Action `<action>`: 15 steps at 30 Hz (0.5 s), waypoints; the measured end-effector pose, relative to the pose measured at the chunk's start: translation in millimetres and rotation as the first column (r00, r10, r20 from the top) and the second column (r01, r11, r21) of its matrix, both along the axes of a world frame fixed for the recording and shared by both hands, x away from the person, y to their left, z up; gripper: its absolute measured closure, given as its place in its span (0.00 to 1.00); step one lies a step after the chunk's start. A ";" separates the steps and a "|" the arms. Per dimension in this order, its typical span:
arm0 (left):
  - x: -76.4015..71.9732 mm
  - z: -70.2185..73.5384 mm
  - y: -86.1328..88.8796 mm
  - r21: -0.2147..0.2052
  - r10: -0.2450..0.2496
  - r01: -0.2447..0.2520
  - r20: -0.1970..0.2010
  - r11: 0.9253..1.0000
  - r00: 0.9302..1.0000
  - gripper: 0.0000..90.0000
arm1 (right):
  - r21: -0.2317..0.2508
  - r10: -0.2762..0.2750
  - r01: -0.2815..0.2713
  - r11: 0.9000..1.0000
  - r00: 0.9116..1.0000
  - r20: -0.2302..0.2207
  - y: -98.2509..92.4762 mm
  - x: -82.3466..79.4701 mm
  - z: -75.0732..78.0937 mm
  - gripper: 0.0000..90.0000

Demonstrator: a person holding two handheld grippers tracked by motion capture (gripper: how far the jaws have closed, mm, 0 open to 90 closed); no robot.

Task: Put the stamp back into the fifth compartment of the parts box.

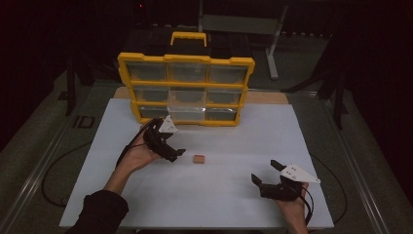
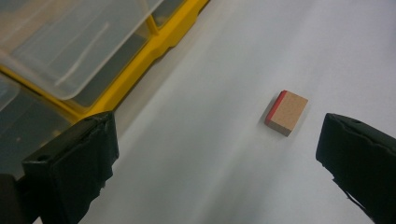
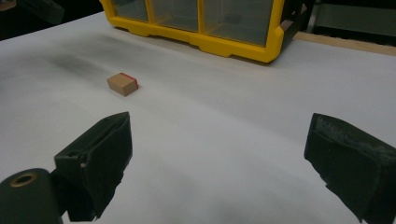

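Left tongs (image 1: 171, 148) spread near small block (image 1: 198, 159), seemingly wooden, right tongs (image 1: 267, 173) spread, well apart

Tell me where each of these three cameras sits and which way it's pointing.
High view: above the near edge, looking forward and down at the organizer; forearms and left gripper, right gripper show.
Left gripper view: between open jaws, toward the block.
Right gripper view: low over the table, jaws open.
All share block and organizer.

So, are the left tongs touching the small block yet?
Apart. The left gripper view shows the small block on bare white table between the open left tongs, clear of both jaws.
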State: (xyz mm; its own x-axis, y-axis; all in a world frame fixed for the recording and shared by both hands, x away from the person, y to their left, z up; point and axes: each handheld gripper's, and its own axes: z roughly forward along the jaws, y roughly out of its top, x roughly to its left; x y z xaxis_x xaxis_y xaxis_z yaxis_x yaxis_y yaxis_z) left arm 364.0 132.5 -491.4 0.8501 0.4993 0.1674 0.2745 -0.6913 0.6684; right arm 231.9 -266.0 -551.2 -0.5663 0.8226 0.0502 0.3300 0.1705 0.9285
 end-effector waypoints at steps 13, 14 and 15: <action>4.6 -12.9 -17.3 0.044 -0.028 0.030 -0.031 0.999 0.999 0.00 | 0.000 0.001 -0.001 1.000 1.000 0.000 0.2 0.2 -0.3 0.08; 4.9 -13.7 -18.5 0.048 -0.031 0.033 -0.033 0.998 0.999 0.00 | 0.000 0.001 -0.001 1.000 1.000 0.000 0.3 0.2 -0.3 0.08; 5.1 -14.5 -19.7 0.053 -0.033 0.035 -0.036 0.998 0.999 0.00 | -0.001 0.001 -0.001 1.000 1.000 0.001 0.3 0.2 -0.3 0.08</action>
State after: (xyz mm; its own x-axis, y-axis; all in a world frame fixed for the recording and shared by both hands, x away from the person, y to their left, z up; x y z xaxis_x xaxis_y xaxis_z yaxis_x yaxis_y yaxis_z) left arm 369.1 112.8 -505.8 0.8721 0.4614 0.1631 0.2731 -0.7353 0.6202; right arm 232.1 -265.7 -551.5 -0.5671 0.8221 0.0494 0.3292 0.1713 0.9286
